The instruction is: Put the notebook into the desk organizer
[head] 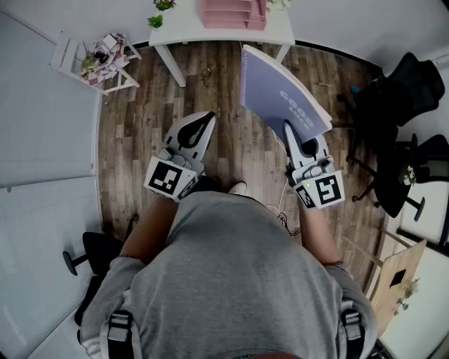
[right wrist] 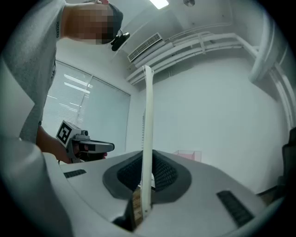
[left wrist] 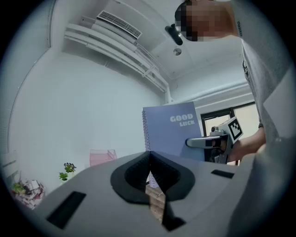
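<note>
Looking down as the head view does, there is a wooden floor (head: 140, 140) and at its far side one white surface (head: 182, 28). On it stands one pink desk organizer (head: 235, 14). The one purple spiral notebook (head: 280, 98) is in the air, well apart from the organizer, and the right tongs (head: 287, 127) pinch it at its lower edge. The left gripper view shows its cover flat, with "GOOD LUCK" readable. The right gripper view gives only its thin white edge, upright between the pads. The left tongs (head: 210, 116) are pressed together on nothing. Two tongs in all.
</note>
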Motion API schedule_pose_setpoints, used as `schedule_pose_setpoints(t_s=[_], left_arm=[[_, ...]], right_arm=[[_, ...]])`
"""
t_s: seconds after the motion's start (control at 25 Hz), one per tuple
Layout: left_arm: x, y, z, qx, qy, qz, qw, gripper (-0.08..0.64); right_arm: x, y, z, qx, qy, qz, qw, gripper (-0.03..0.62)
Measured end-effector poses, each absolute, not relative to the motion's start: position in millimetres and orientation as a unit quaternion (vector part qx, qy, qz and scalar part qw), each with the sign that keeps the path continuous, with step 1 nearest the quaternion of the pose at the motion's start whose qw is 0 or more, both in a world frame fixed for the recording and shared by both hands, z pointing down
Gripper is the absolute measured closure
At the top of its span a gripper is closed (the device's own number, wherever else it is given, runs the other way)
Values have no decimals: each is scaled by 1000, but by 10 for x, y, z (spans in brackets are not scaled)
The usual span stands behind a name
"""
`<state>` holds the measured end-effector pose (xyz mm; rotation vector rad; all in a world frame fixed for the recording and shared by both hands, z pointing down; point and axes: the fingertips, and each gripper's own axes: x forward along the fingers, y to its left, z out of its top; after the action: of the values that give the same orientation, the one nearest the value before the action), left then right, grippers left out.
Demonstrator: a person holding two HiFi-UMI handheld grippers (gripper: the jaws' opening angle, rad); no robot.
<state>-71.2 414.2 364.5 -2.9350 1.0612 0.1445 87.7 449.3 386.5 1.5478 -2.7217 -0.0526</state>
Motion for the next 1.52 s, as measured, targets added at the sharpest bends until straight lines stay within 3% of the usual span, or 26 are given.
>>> schedule_pose_setpoints(t_s=[1.0,1.52], left_arm=[[-535,4204,3666,-940,338,31,18,540],[-604,3536,3677,-940,339,30,29,540]], right_arm=[[970,4436,3933,477,-879,13,-17,555],[895,3831,3842,490,-872,-14,-8,555]])
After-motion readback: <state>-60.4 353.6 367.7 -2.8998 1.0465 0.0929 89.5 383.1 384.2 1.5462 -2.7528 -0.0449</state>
